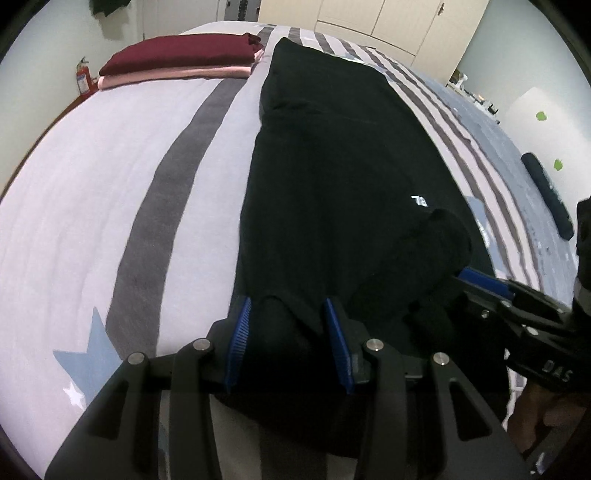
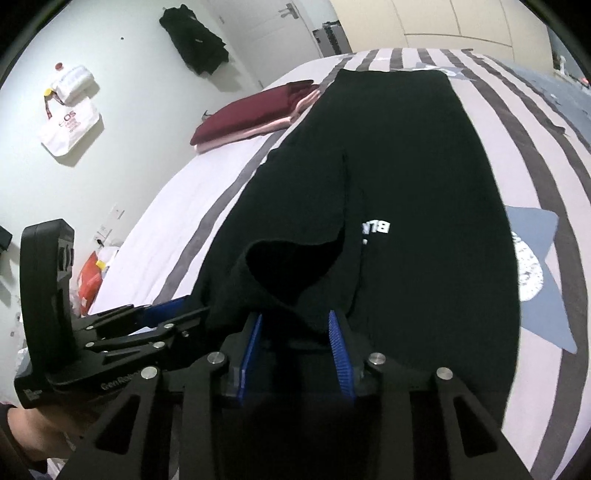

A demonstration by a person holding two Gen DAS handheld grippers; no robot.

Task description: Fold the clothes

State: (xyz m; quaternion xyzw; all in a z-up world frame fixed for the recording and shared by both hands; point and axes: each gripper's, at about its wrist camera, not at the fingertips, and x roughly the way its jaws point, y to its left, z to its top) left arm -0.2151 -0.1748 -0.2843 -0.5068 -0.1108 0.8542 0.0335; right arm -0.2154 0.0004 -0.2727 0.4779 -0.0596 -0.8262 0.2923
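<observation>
left wrist view: the left tongs (image 1: 288,332) hold the near hem of a black garment (image 1: 332,147) bunched between their blue pads (image 1: 240,328), clenched on the cloth. the garment lies lengthwise down a striped bed (image 1: 110,166), part of a white print facing up. the right tongs (image 1: 480,280) enter from the right edge, tips against a raised fold of the same cloth; a dark roll (image 1: 546,195) lies on the far right of the bed, shown only here.

right wrist view: the right tongs (image 2: 295,347) straddle a lifted, looped fold of the black garment (image 2: 424,184); whether their blue pads (image 2: 340,354) press on it cannot be told. the left tongs (image 2: 162,314) reach in from the left, gripping the cloth edge. only this view shows a white tote bag (image 2: 70,129) and a dark garment hanging on the wall (image 2: 195,37).

both views: a folded maroon garment (image 1: 181,55) rests on a folded pink one (image 1: 173,75) at the bed's far left, just beside the black garment. cupboard doors (image 1: 369,14) stand behind.
</observation>
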